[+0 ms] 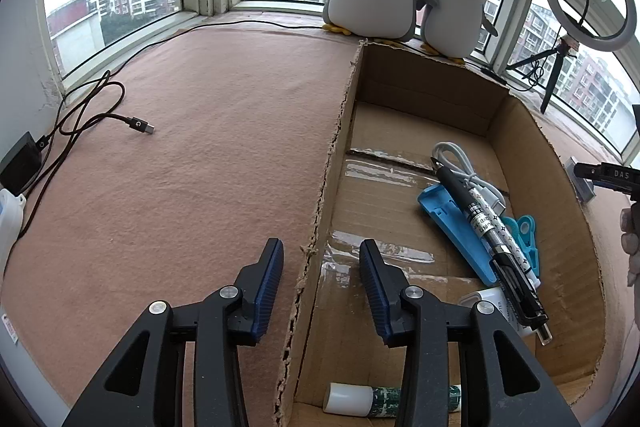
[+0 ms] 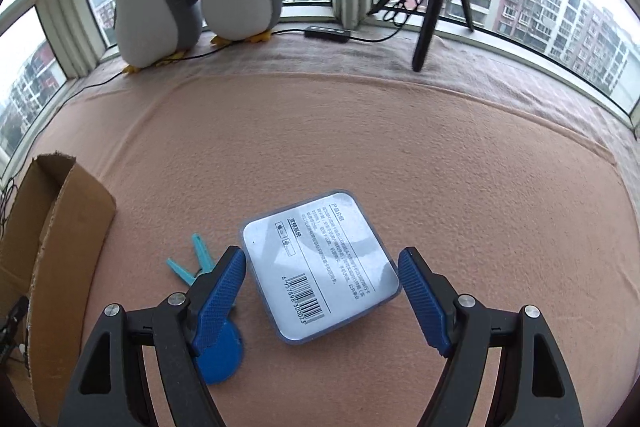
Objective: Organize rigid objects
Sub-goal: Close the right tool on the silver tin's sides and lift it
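Right tongs (image 2: 322, 291) spread around the case (image 2: 320, 267), not yet pinching; next, squeeze and carry to the box (image 1: 420, 147). Left tongs (image 1: 320, 267) empty, gapped.

A matt, slightly fuzzy pink cloth cover (image 2: 400, 155) is seen under everything. The open brown cardboard box (image 1: 532, 163) shows rough, torn edges and glossy tape strips. The flat clear plastic case (image 2: 320, 267) with its printed paper label looks smooth and shiny. The gripper pads (image 2: 220, 299) are ribbed blue rubber.
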The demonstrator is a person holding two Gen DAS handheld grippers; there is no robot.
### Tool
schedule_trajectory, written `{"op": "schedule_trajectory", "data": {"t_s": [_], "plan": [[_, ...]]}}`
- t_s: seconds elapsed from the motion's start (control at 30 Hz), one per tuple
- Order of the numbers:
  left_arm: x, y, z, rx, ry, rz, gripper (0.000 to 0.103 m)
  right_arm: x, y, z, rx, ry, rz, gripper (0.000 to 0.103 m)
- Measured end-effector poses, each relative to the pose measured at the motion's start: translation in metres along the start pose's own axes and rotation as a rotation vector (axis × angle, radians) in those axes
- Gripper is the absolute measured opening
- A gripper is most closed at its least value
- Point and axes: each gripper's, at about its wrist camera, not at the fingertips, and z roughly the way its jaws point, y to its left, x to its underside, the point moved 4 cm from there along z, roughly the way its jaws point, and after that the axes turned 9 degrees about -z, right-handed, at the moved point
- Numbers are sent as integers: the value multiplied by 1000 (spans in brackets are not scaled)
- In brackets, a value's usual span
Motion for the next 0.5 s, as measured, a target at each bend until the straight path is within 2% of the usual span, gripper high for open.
{"op": "schedule_trajectory", "data": {"t_s": [0.27, 0.37, 0.5], "plan": [[0, 0, 0, 1, 0, 0, 43, 2, -4, 2, 55, 12, -27, 77], [0, 0, 0, 1, 0, 0, 44, 1, -1, -3, 20, -7, -60, 77], [0, 0, 0, 0, -1, 0, 44, -1, 11, -5, -15, 13, -189, 82]]}}
